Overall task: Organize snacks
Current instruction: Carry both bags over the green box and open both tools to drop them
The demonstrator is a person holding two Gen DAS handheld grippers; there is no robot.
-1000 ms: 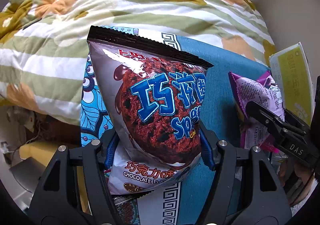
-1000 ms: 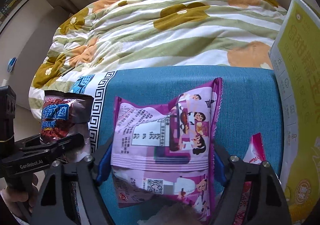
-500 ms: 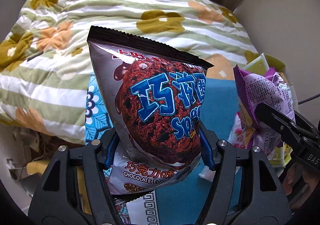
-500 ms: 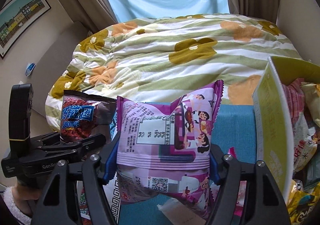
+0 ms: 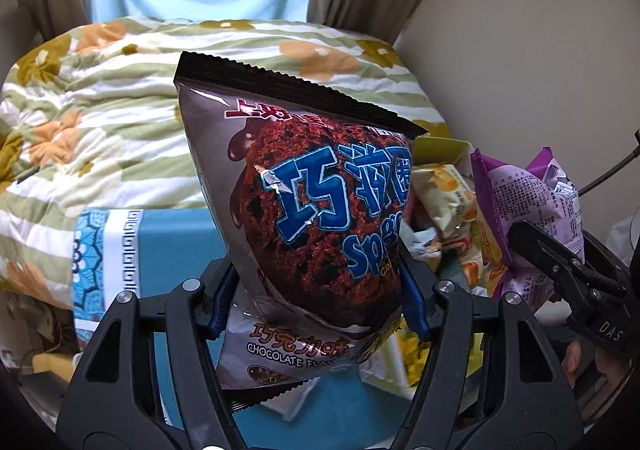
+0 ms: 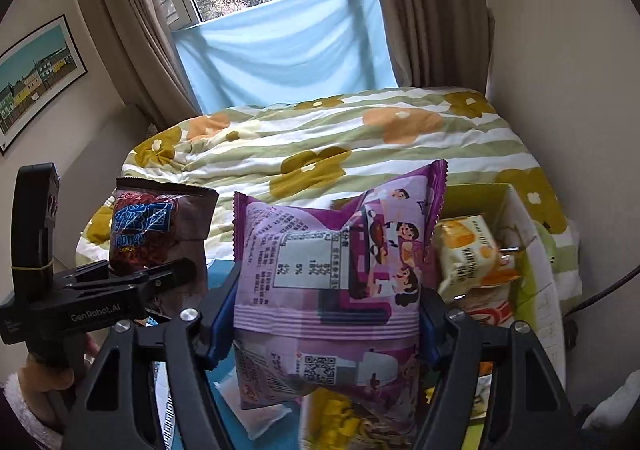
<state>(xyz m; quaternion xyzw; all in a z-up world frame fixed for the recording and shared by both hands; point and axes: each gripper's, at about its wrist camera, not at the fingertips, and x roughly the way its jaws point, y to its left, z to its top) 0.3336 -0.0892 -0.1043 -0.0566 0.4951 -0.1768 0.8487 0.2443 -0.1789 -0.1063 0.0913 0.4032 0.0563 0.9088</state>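
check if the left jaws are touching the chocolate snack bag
Touching. The left wrist view shows the left gripper with both blue-padded jaws pressed into the sides of the chocolate snack bag, held aloft.

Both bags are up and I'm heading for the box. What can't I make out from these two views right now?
- Left wrist view: the chocolate snack bag in the left gripper hides most of the yellow box.
- Right wrist view: the purple snack bag in the right gripper covers the box's near side; packets below are blurred.
- How much room is left in the box: not visible in either view.

Both packets have risen, bringing the snack box (image 6: 516, 210) into view.
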